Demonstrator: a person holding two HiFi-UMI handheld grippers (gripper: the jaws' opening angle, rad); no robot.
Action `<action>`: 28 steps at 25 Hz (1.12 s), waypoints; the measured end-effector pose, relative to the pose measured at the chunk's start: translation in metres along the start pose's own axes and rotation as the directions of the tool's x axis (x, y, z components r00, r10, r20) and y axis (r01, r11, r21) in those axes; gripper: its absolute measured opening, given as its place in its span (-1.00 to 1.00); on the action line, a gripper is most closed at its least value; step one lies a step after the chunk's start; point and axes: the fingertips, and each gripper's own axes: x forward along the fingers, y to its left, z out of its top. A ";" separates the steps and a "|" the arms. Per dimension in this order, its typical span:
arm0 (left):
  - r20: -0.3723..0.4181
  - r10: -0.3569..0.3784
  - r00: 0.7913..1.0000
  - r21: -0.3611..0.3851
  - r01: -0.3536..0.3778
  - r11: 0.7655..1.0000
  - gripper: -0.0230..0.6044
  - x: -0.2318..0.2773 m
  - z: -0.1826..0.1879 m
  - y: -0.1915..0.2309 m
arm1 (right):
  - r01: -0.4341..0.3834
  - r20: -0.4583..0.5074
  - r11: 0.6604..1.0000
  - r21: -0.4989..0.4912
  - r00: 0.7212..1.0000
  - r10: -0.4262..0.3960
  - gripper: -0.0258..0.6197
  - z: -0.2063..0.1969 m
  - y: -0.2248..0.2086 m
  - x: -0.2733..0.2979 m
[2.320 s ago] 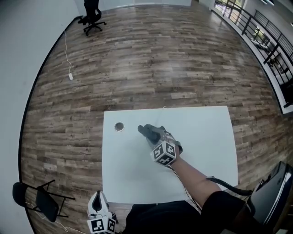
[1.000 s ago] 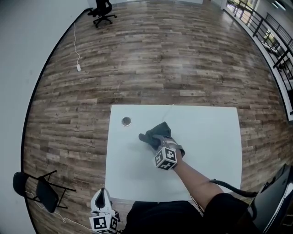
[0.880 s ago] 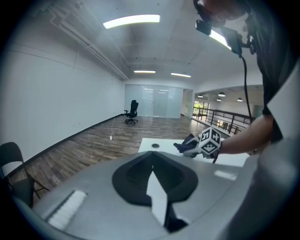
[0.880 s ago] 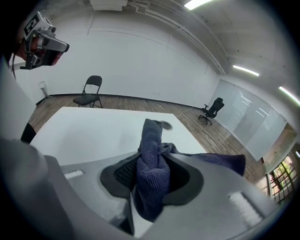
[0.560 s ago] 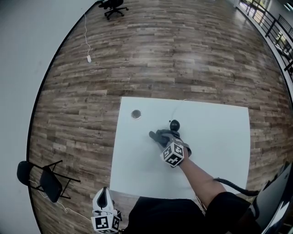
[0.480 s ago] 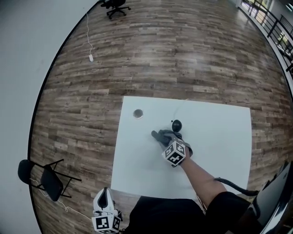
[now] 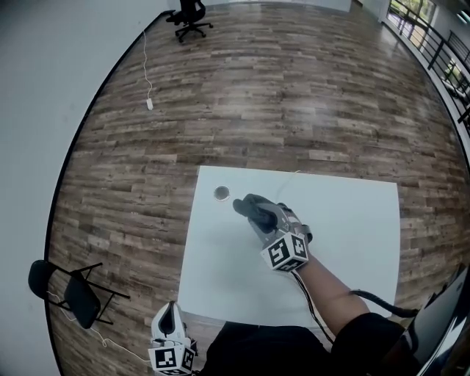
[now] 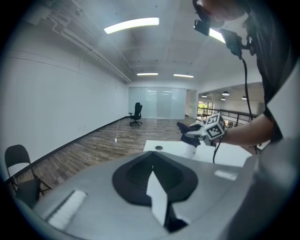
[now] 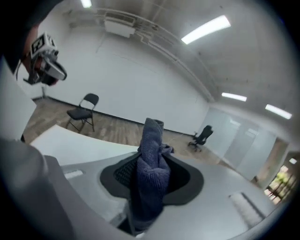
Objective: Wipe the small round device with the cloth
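My right gripper point(image 7: 264, 217) is shut on a dark blue-grey cloth point(image 7: 252, 207) and hangs above the white table point(image 7: 352, 228), clear of its top. The cloth sticks up between the jaws in the right gripper view point(image 9: 151, 161). A small grey round disc point(image 7: 222, 193) lies left of the cloth near the table's far edge, apart from it. A thin cable point(image 7: 289, 177) runs from the far edge under the gripper. The left gripper view shows the right gripper point(image 8: 193, 136) above the table, with the disc point(image 8: 158, 148) beside it. My left gripper point(image 7: 170, 320) stays off the table's near corner, shut and holding nothing.
A folding chair point(image 7: 70, 294) stands on the wood floor left of the table. An office chair point(image 7: 192, 11) and a floor cable with a white plug point(image 7: 150, 104) are far back. A railing point(image 7: 440, 44) runs along the right.
The right gripper has risen off the table with the cloth and shifted toward the far left. The black round device, bare beside the cloth half a second ago, is now hidden behind them.
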 end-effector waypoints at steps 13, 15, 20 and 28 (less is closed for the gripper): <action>-0.004 0.021 1.000 0.012 -0.021 1.000 -0.90 -0.010 0.001 -0.004 | 0.050 -0.218 0.991 0.123 0.976 -0.022 -0.53 -0.082 -0.008 0.005; -0.003 0.017 1.000 0.017 -0.017 1.000 -0.90 -0.011 0.002 -0.007 | 0.073 -0.209 0.980 0.186 0.977 -0.033 -0.53 -0.081 -0.013 0.003; 0.001 0.023 1.000 0.024 -0.023 0.999 -0.90 -0.014 0.003 -0.007 | 0.121 -0.209 0.956 0.267 0.976 -0.065 -0.53 -0.085 -0.021 -0.002; -0.005 0.029 1.000 0.030 -0.028 0.999 -0.90 -0.018 0.002 -0.006 | 0.223 -0.201 0.880 0.419 0.968 -0.150 -0.53 -0.093 -0.033 -0.010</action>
